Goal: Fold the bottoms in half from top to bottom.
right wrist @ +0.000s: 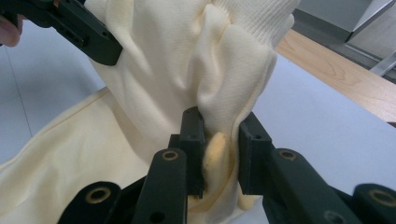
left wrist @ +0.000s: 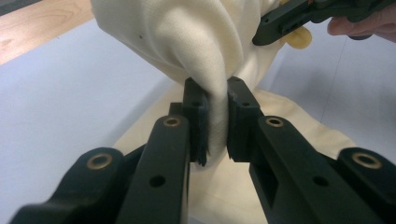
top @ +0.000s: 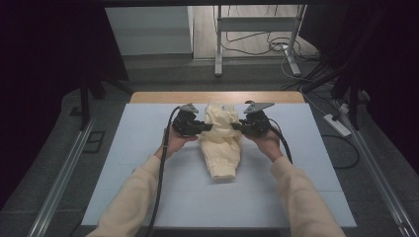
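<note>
Near you, your two sleeves come in from the bottom edge, and your hands sit about mid-table on the pale blue mat (top: 148, 187). The near end of the cream garment (top: 221, 148) lies flat on that mat in the middle, its ribbed hem pointing back at you, so that part looks already laid down.

Moving up, your left gripper (top: 203, 127) comes in from the left and is clamped on a fold of the cloth; in the left gripper view (left wrist: 217, 119) the fabric is squeezed tight between the pads, nothing slack there. Your right gripper (top: 236, 126) comes in from the right, opposite it, and it too is pinching the garment; in the right gripper view (right wrist: 219, 140) a bunched fold sits between the jaws, touching both pads, with a slightly wider gap than on the left.

Beyond the grippers, the far part of the garment stands up off the mat in a crumpled mound, with a ribbed cuff or band at its top. The wooden table edge (top: 163, 97) runs behind it.

So, my read: you have both grips secured and the near half down, and the fold itself looks about halfway. What's left is to lay the raised far part, smooth it and let go.
</note>
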The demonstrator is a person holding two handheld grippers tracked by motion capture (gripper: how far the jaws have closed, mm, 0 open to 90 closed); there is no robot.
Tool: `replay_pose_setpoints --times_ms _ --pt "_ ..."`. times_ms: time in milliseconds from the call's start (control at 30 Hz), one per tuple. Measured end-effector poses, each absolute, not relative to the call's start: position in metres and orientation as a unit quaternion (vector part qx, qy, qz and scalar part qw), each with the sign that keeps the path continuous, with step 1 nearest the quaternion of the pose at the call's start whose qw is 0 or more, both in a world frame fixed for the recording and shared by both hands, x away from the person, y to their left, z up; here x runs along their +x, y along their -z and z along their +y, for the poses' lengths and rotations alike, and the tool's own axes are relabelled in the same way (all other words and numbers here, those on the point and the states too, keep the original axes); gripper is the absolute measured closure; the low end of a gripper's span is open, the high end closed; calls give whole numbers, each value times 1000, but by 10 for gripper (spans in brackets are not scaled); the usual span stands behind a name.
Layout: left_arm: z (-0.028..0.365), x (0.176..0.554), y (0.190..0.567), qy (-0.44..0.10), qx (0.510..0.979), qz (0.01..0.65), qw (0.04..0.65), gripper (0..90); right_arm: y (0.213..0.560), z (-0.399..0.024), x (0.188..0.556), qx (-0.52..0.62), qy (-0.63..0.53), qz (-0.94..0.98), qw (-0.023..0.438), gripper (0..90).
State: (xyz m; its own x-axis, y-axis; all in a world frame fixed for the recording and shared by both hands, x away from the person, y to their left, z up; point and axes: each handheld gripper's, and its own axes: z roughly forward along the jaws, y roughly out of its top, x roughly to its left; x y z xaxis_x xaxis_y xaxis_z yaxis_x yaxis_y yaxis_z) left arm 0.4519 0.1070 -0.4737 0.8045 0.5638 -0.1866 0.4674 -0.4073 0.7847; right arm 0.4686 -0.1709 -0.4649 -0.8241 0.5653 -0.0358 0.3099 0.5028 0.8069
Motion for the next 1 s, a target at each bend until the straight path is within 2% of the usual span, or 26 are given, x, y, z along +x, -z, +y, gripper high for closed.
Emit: replay_pose_setpoints --times_ms 1000 --pt "106 417 498 -41 850 293 436 763 497 -174 430 242 -423 862 140 731"
